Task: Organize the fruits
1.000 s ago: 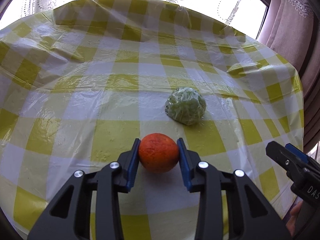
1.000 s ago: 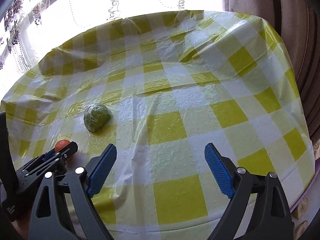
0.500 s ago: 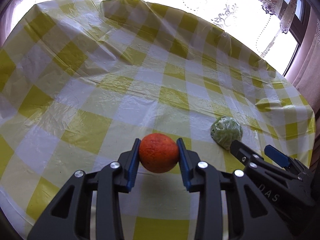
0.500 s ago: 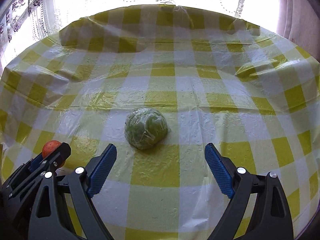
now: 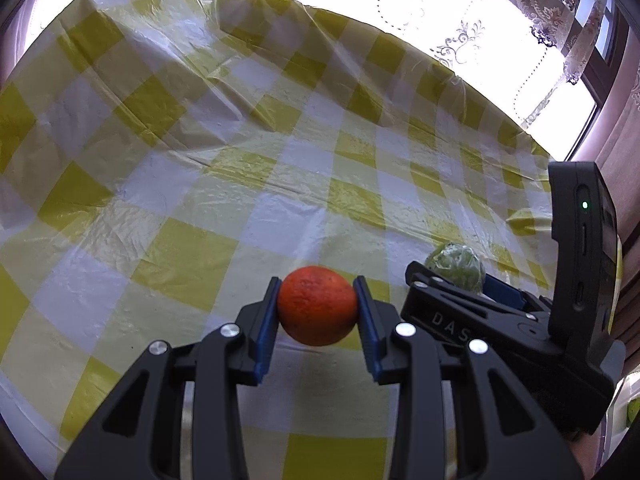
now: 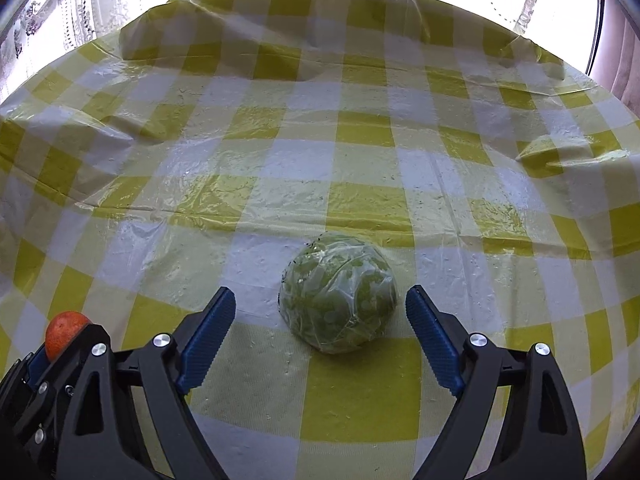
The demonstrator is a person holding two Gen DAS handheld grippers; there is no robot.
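Now, working left to right across the table (image 6: 360,148) with its yellow-and-white checked plastic cover, we start at the left gripper (image 5: 317,312). It is clamped tight on the orange (image 5: 317,311): both blue pads press its sides and the fruit hangs clear of the cloth. From the right wrist view we see the same orange (image 6: 64,331) peeking over the left gripper's black frame at the lower left edge. Compared with a second ago, the grip looks unchanged, but the view behind it has swung: the window and lace curtain (image 5: 516,24) now sit to the upper right, and the horizon tilts, so the wrist has rolled.

Next over, the green fruit wrapped in clear film (image 6: 339,292) rests on the cloth. In the left view we catch only its top (image 5: 456,264), poking up behind the right gripper's body, which now fills the lower right of that view; a second ago only its tip showed at the right edge.

Last, the right gripper (image 6: 321,314). Its jaws are closing, and the wrapped fruit lies between the two blue pads, with cloth visible on both sides, so no contact as far as we can see. A second ago the fruit was well off to the left of these jaws; half a second ago it was ahead of them; now it sits inside their span.
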